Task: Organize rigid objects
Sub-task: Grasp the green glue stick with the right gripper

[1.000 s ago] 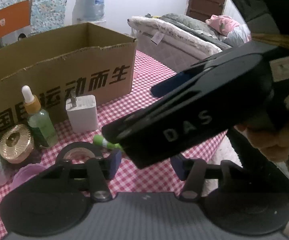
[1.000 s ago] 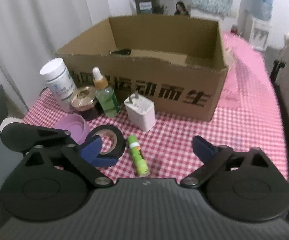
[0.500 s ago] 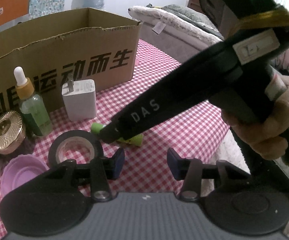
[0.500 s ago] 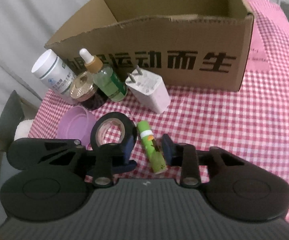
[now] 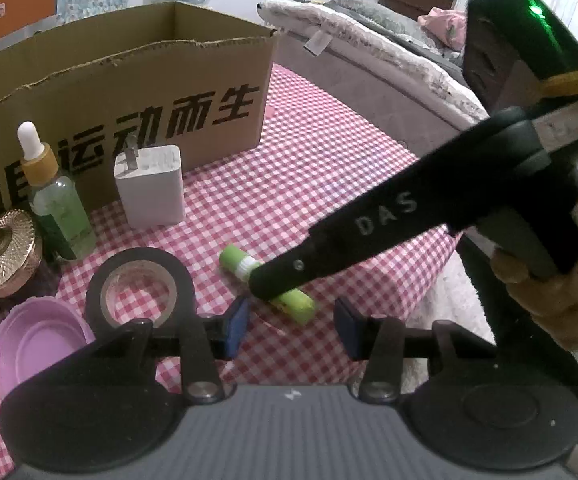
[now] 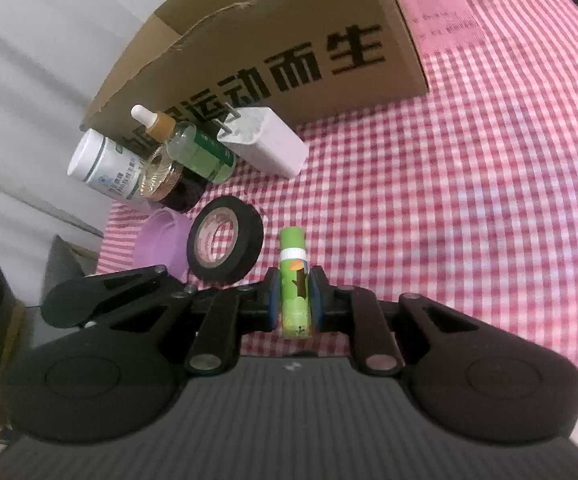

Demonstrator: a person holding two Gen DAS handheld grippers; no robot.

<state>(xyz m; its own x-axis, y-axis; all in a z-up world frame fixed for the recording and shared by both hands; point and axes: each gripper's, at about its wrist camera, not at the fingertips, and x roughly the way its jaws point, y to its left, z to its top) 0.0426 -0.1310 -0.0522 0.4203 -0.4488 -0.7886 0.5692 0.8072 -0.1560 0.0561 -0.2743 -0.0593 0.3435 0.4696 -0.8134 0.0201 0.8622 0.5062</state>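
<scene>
We see the grasp stage of sorting loose items into the cardboard box [image 6: 273,52]. The right gripper [image 6: 294,300] has its blue pads pressed against both sides of a green glue stick [image 6: 295,280], which lies on the pink checked tablecloth [image 6: 469,200] in front of the box, just beside a roll of black tape [image 6: 225,246]. From the left wrist view we see the same stick [image 5: 267,284] with the right gripper's finger across its middle. The left gripper [image 5: 291,330] hangs above the cloth with a moderate gap between its pads and nothing between them. We judge that the stick is gripped but not yet lifted. The next move, as we read it, calls for a straight lift clear of the tape, then a carry over the box's near wall and a release inside. A white charger [image 6: 263,146], a dropper bottle [image 6: 193,148], a white jar [image 6: 103,170] and a purple lid [image 6: 161,240] wait near the box.
</scene>
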